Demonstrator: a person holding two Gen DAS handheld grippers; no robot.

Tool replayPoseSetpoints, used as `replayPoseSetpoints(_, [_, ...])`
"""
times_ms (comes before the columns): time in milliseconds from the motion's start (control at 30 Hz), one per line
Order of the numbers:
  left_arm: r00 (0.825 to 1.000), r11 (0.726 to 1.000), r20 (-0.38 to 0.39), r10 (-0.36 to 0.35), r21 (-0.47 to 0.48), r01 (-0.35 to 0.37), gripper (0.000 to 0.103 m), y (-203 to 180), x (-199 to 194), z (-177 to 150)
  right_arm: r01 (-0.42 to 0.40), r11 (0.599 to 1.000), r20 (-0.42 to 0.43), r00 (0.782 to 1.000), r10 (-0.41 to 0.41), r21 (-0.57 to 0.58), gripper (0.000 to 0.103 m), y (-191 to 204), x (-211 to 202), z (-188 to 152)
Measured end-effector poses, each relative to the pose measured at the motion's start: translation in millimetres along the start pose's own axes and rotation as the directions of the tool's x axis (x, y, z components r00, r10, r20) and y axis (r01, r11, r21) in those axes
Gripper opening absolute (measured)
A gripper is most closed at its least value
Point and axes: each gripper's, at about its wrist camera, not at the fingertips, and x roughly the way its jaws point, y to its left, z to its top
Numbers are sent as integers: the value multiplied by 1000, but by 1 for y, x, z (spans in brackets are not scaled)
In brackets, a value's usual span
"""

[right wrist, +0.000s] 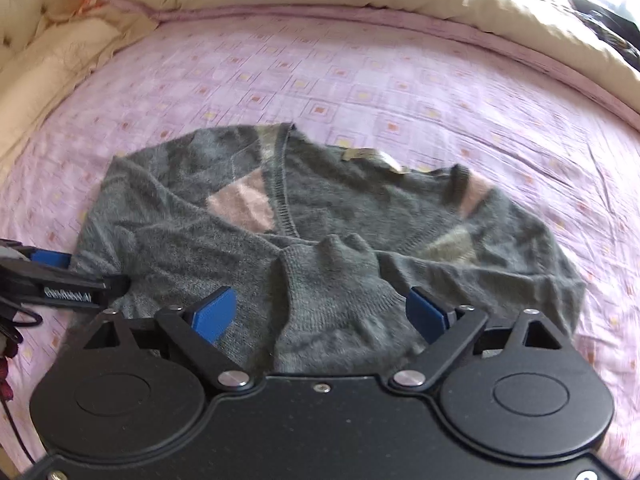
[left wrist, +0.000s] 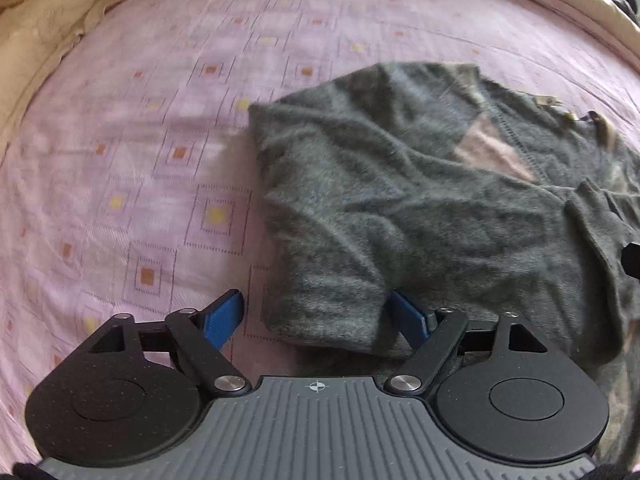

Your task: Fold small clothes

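Covering the bed, a pink sheet point(right wrist: 360, 92) holds the grey sweater point(right wrist: 320, 216); both grippers' fingers point(left wrist: 224, 316) spread, released

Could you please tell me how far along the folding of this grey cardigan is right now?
Partly done: both sleeves of the grey cardigan already lie folded across its front on the pink bedsheet. In hand: nothing is gripped; the left gripper is open over the garment's near left edge, the right gripper open around a sleeve cuff. Left: folding the body into a compact stack.
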Motion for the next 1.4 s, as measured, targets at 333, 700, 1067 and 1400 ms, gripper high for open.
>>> replayPoseSetpoints(333, [1000,999,4,-11,-52,11,101,14,3,-5,179,976,-118,979,-165,124,51,-58,2,-27])
replayPoseSetpoints(700, [1000,999,8,-1,-49,2,103,10,5,-4,-32,894,-14,999,43,447,57,-143,-41,-84])
replayPoseSetpoints(1067, [1000,999,0,-6,-48,6,103,10,5,-3,-120,881,-10,990,140,458,61,-148,-20,-72])
replayPoseSetpoints(1400, [1000,999,4,-8,-50,8,103,9,6,-4,-163,917,113,985,130,365,65,-148,-40,-42])
